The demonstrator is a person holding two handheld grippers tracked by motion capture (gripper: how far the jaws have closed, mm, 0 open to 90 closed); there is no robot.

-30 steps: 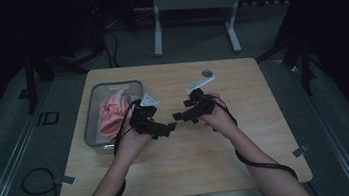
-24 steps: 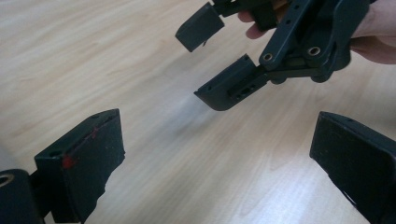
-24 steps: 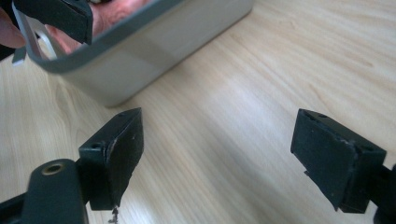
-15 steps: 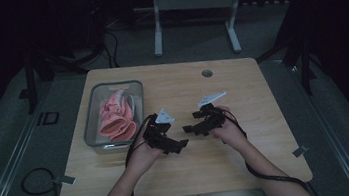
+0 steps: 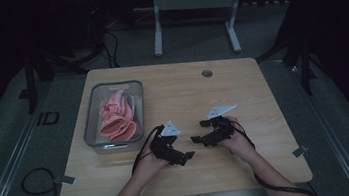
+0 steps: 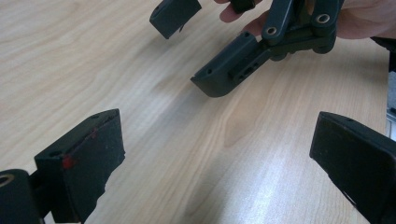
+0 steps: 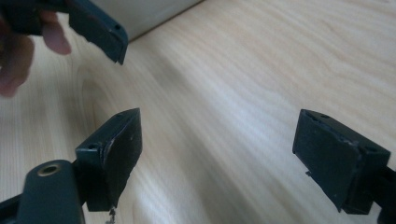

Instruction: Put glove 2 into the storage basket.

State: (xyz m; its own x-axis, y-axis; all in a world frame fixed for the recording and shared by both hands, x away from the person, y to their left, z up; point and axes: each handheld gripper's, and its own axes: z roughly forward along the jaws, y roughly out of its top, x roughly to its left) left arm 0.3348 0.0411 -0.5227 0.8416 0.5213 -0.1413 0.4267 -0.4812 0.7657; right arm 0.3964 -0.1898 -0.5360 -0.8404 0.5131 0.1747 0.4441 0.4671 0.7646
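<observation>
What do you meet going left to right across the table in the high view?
Grey bin holding pink cloth → left tongs, open → right tongs, open, with the table's round hole farther back → bare table edge.

On the table the bin sits at the left with the cloth in it — left gripper and right gripper before it, near the front edge.
</observation>
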